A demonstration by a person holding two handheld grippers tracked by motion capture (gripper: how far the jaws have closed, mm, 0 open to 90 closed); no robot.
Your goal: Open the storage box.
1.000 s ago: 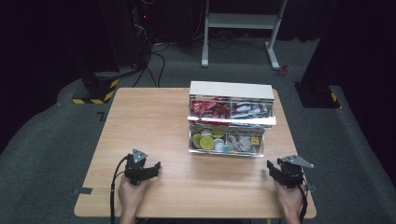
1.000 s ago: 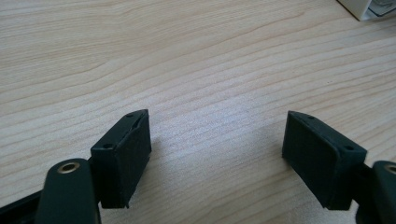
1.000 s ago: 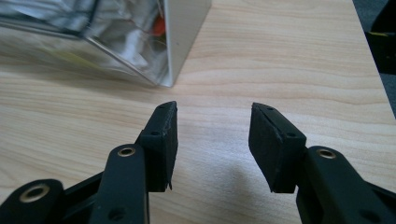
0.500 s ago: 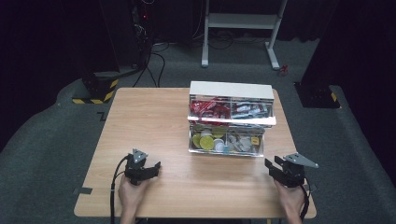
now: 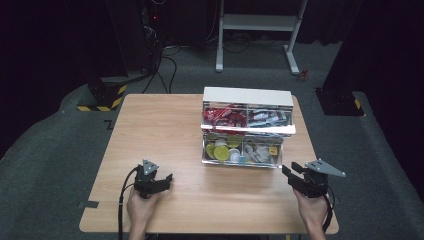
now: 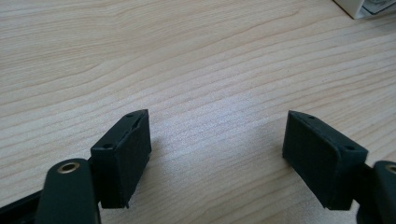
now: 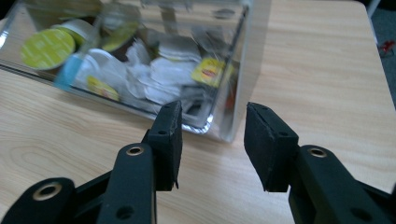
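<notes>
- The right tool [image 5: 295,176], jaws just narrowing on empty air, sits higher over the worktop's [image 5: 165,130] near right corner than a second ago.
- The left tool [image 5: 162,181] rests wide open, unmoved, near left.
- The clear two-tier box [image 5: 246,131] stands just beyond the right tool, its near right corner facing the jaws.
- Bare wood spreads left of the box.

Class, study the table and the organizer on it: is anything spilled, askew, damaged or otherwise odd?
Nothing stands out. The organizer sits upright on the table, its upper tier set back behind the lower one, and its packets and capsules stay inside their compartments. Nothing is spilled. Both grippers hold nothing.
</notes>
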